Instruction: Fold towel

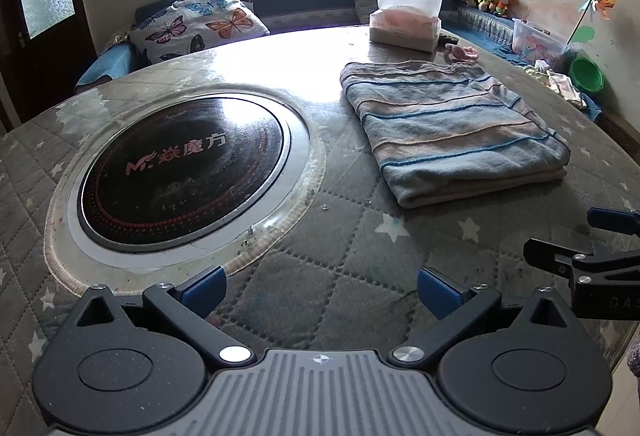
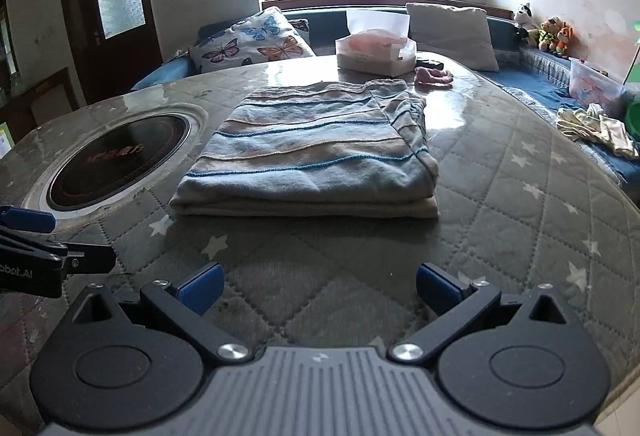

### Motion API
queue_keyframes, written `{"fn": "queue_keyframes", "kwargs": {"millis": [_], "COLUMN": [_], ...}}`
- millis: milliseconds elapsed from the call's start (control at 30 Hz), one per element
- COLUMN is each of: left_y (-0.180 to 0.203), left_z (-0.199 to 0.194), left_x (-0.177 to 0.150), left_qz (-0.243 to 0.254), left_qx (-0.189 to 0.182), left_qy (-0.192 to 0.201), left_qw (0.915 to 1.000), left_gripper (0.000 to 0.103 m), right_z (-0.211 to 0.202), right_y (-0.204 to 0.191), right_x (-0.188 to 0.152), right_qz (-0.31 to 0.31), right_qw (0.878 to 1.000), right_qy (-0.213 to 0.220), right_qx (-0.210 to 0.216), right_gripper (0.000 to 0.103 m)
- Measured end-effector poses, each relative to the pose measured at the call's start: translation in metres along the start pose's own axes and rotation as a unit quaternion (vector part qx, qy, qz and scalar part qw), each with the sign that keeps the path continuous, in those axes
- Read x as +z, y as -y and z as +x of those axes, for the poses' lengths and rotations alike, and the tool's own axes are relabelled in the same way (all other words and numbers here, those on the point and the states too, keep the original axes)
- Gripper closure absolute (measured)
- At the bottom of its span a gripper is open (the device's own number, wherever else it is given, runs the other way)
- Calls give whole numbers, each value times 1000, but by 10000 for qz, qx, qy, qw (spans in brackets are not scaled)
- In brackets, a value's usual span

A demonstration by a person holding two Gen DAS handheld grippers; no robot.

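A blue and beige striped towel (image 1: 452,124) lies folded in a thick rectangle on the quilted table; the right wrist view shows the towel (image 2: 308,152) straight ahead. My left gripper (image 1: 320,292) is open over bare quilt near the front edge, well short and left of the towel. My right gripper (image 2: 318,288) is open too, empty, in front of the towel's near folded edge. Each camera catches the other gripper at its side: the right gripper (image 1: 592,236) and the left gripper (image 2: 60,236).
A round black cooktop (image 1: 184,168) is set into the table (image 1: 352,276) left of the towel. Behind the towel stand a tissue box (image 1: 404,24) and a small pink object (image 1: 462,53). A bench with cushions, toys and a plastic bin wraps the far side.
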State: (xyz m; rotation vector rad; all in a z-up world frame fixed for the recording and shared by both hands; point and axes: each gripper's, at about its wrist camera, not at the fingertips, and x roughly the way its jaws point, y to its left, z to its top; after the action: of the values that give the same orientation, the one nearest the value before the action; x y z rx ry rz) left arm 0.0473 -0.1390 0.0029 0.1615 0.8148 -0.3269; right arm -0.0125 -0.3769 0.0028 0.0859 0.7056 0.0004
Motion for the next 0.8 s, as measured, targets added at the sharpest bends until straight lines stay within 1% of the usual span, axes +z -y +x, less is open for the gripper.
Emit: {"fn": "queue_keyframes", "kwargs": {"millis": [367,600,800], "left_y": [2,4,4], "left_z": [-11,-16,-20], "left_x": [-13,-18,-23], "left_qz": [18,16,10], "left_qx": [-67,-112,-120], "left_qy": [83,135,159], "left_qw": [9999,9998,9998], "left_gripper": [0,0,0], "right_z": [-13,-22,-28], "right_y": [-9,-13,-16], "right_x": [-11,-14,-16], "right_qz": [97,41,36], "right_qw": [9999,9997,9996], "right_qy": [47,98,141], "right_qx": [-34,-199,-252], "right_gripper": [0,0,0]}}
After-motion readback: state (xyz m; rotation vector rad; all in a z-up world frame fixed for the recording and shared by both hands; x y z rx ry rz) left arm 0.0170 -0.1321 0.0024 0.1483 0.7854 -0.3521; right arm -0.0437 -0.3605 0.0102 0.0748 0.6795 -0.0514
